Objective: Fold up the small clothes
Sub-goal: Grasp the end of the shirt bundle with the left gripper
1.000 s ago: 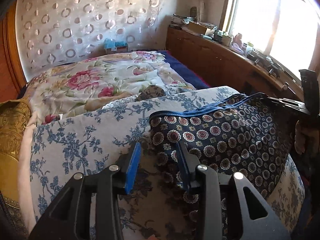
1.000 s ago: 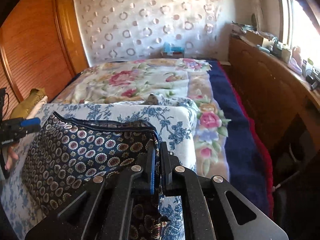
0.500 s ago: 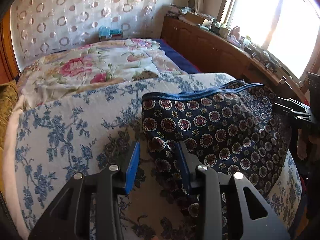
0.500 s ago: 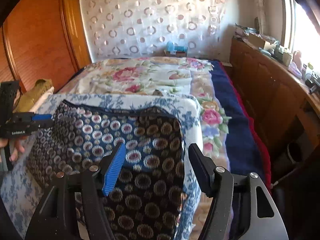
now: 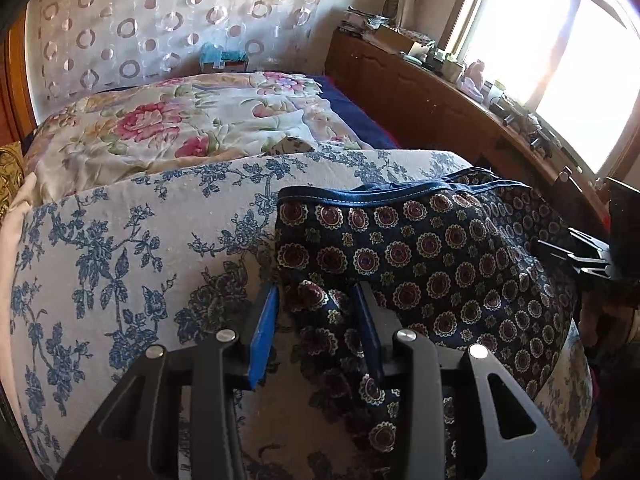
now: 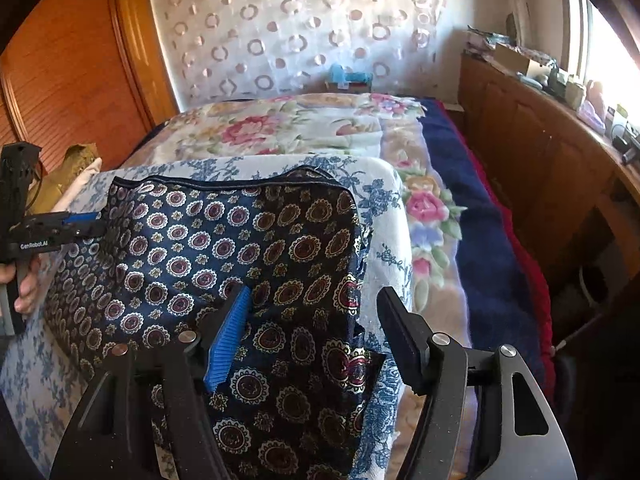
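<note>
Lying between parted jaws: patterned garment [image 6: 256, 248].

The left black plastic two-finger gripper [image 5: 316, 312] has thin blue pads [image 5: 262, 338] on its fingers & round silver screws [image 5: 226, 335]. The right black plastic gripper [image 6: 312, 320] has one ridged blue pad [image 6: 226, 340], one dark pad. Side view: white "GenRobot.AI" letters [image 6: 34, 245].

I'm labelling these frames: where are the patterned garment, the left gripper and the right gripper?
patterned garment [image 6: 224, 240]: right wrist view, on its flat middle.
left gripper [image 5: 316, 300]: left wrist view, midway between its fingertips.
right gripper [image 6: 316, 300]: right wrist view, midway between its open fingertips.
</note>
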`<state>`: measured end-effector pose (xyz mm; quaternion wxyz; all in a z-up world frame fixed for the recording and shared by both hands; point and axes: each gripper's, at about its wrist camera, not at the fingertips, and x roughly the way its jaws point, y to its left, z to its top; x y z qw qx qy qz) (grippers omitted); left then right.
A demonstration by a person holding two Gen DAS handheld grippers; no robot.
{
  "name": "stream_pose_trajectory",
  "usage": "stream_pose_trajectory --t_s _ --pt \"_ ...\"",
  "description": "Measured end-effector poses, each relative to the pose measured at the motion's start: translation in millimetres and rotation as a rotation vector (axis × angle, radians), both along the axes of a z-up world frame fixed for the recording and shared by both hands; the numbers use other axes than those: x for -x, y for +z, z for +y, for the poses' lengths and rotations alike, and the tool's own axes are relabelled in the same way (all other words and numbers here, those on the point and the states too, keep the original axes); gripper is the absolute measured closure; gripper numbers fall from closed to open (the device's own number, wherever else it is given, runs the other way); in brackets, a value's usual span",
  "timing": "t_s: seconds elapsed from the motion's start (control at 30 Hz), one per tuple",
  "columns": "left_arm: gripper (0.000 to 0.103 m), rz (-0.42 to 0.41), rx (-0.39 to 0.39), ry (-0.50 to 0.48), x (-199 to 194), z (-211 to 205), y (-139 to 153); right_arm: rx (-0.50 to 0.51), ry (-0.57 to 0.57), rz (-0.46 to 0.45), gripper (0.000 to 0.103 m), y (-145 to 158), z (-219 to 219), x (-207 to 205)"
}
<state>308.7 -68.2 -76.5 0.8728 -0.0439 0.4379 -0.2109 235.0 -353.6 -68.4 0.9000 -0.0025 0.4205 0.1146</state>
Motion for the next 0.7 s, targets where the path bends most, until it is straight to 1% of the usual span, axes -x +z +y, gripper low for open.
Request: stream_pose_trajectory --t_s 0.1,0.13,0.17,0.2,0.27,0.3,0.33,0.37,0.5,0.63,0.7 --pt "0.066 -0.002 0.004 -0.028 1.4 -2.2 -0.1 -0.007 0.004 0.002 0.036 -1.9 0.3 0.3" --pt "0.069 -0.005 0.004 -0.034 1.5 -2.2 0.0 -0.008 0.005 0.003 0.036 -2.2 0.8 0.2" --pt "0.075 -0.004 0.009 -0.044 1.9 -2.8 -0.5 -0.008 0.006 0.003 0.036 -2.5 1.3 0.3" --pt "0.077 -0.005 0.019 -0.057 2.4 -2.8 -1.0 -0.008 0.006 0.003 0.036 -2.6 1.3 0.5" --pt "0.085 -0.011 0.021 -0.068 2.8 -1.8 -1.1 -0.009 0.007 0.002 0.036 -3.1 2.2 0.5" --pt "0.087 -0.009 0.027 -0.07 2.7 -1.0 -1.4 -0.012 0.007 0.002 0.036 -3.4 2.2 0.9" --pt "0.095 -0.001 0.043 -0.075 2.2 0.6 -1.4 -0.013 0.007 0.002 0.036 -4.3 3.7 1.0" --pt "0.1 0.006 0.061 -0.083 2.3 2.1 -2.0 -0.014 0.006 0.005 0.036 -5.2 3.8 1.3" --pt "0.102 -0.037 0.066 -0.087 12.9 4.3 5.9 -0.022 0.003 0.009 0.036 -6.8 4.2 2.6" --pt "0.102 -0.087 0.123 -0.077 28.4 22.1 30.8 -0.029 0.007 -0.003 0.036 -1.3 4.0 3.6" --pt "0.102 -0.111 0.124 -0.065 35.3 31.4 39.6 -0.033 0.011 -0.012 0.036 3.0 5.1 3.6"
